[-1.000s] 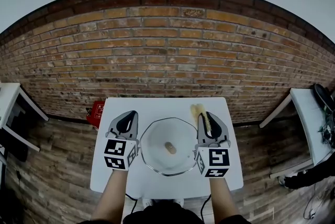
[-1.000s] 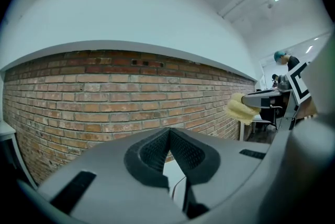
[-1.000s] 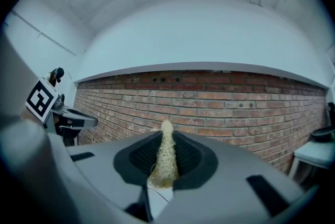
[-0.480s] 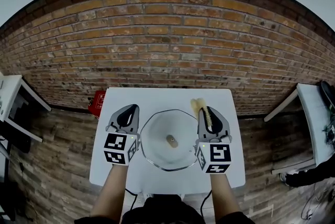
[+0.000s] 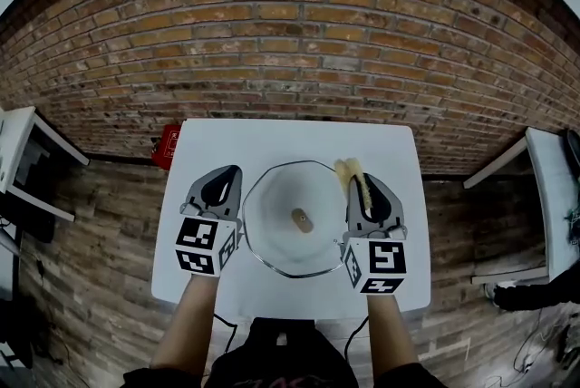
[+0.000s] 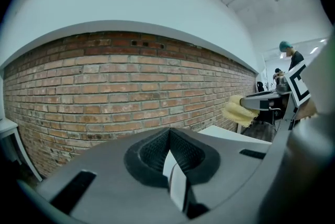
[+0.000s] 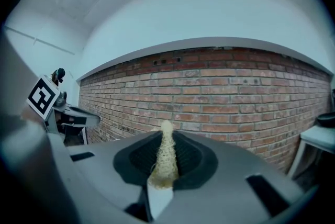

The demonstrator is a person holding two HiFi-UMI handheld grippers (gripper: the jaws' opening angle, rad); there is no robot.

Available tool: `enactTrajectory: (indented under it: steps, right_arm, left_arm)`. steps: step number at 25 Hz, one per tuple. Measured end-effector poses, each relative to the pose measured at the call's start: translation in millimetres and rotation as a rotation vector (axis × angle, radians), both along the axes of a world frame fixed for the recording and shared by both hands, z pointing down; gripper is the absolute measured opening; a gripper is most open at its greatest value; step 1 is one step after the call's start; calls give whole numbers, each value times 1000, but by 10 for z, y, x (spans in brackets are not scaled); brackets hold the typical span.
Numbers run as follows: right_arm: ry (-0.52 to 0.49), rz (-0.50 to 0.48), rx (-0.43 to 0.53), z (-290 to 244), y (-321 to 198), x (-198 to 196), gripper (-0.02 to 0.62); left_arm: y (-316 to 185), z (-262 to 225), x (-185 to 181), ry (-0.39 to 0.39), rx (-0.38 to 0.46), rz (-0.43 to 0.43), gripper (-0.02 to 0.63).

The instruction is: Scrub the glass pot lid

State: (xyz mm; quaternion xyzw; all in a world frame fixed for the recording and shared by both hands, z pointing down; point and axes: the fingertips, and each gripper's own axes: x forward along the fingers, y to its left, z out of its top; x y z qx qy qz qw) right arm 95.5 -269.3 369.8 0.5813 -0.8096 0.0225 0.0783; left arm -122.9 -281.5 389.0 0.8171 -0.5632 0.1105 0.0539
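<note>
A round glass pot lid (image 5: 292,218) with a tan knob lies flat in the middle of the small white table (image 5: 294,141). My left gripper (image 5: 221,187) hangs just left of the lid, its jaws shut with nothing between them (image 6: 170,163). To the lid's right, my right gripper (image 5: 365,196) is shut on a yellow loofah scrubber (image 5: 354,180), whose end sticks out past the fingertips over the lid's right rim. In the right gripper view the scrubber (image 7: 164,157) stands pinched between the black pads. The left gripper view shows the scrubber (image 6: 238,109) off to the right.
A brick wall (image 5: 290,42) rises behind the table. A red object (image 5: 168,145) sits on the floor at the table's back left corner. Other white tables stand at the far left (image 5: 18,160) and far right (image 5: 548,196).
The head view has tipped further down, so table and lid sit lower and larger in frame. Both grippers keep their places beside the lid.
</note>
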Motion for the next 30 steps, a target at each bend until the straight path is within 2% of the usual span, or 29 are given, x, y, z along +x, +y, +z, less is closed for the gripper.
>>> enactTrajectory:
  steps: [6,24,30]
  right_arm:
    - [1,-5,-72,350,50,-44,58]
    - [11,-25,-191,1001,199,-121,58]
    - [17,-36,-214,1142,247,-162,58]
  left_arm:
    - [39,326,-11,4,-62,-1,11]
    - [283,1101,-79,19,-203,-19,11]
    - [320,1314,-130,69,-250,-37,11]
